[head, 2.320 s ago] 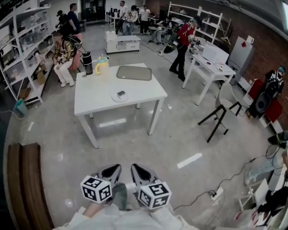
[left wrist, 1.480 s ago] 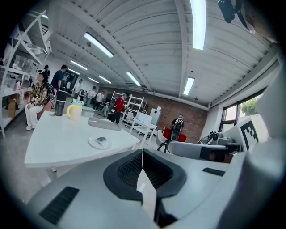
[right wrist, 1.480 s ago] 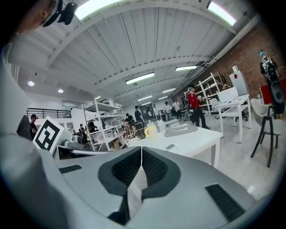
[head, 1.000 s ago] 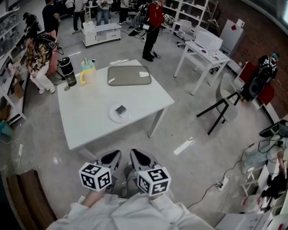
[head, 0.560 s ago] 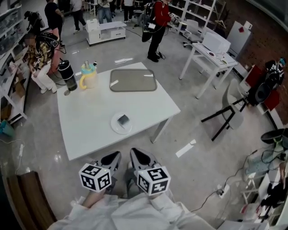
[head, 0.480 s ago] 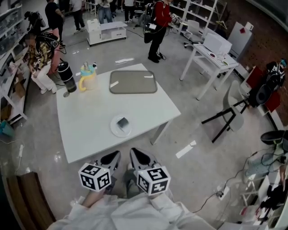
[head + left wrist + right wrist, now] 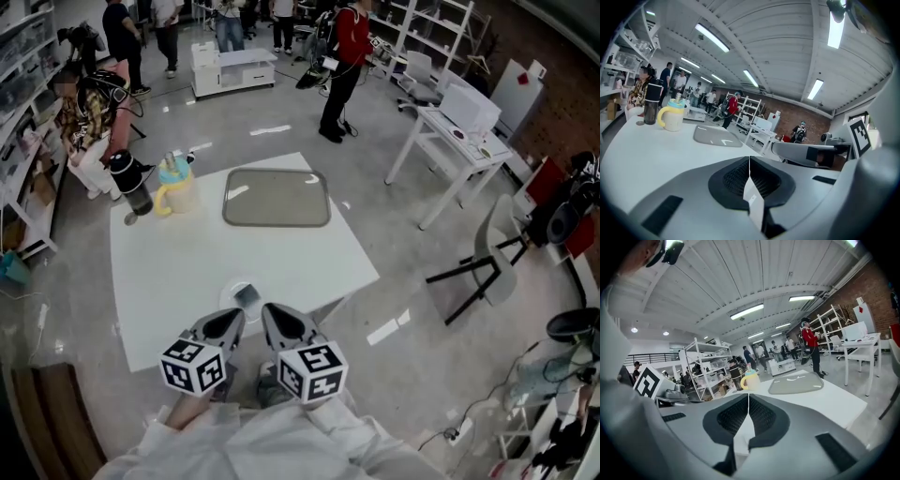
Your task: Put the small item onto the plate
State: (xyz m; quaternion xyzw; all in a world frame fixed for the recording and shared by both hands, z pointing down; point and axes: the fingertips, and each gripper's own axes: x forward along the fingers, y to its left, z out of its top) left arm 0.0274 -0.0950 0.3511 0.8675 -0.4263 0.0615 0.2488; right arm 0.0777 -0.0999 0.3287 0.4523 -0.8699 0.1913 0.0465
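Note:
A small dark item point(image 7: 247, 296) lies on a white plate point(image 7: 232, 291) near the front edge of the white table point(image 7: 187, 272). Both grippers hang side by side just in front of the plate and partly hide it. My left gripper point(image 7: 228, 320) is shut with nothing between its jaws, and its own view shows them meeting in one seam point(image 7: 749, 160). The right gripper point(image 7: 274, 317) is shut and empty too point(image 7: 748, 397). Neither gripper view shows the plate.
A grey tray point(image 7: 277, 197) lies at the table's far side. A yellow cup point(image 7: 175, 192) and a dark bottle point(image 7: 129, 183) stand at the far left corner. People stand beyond the table, with shelves at the left and a second white table point(image 7: 459, 127) and a chair point(image 7: 487, 262) at the right.
The table has come much nearer in the head view. Both shut grippers, earlier over the floor short of it, now reach its front edge by the plate.

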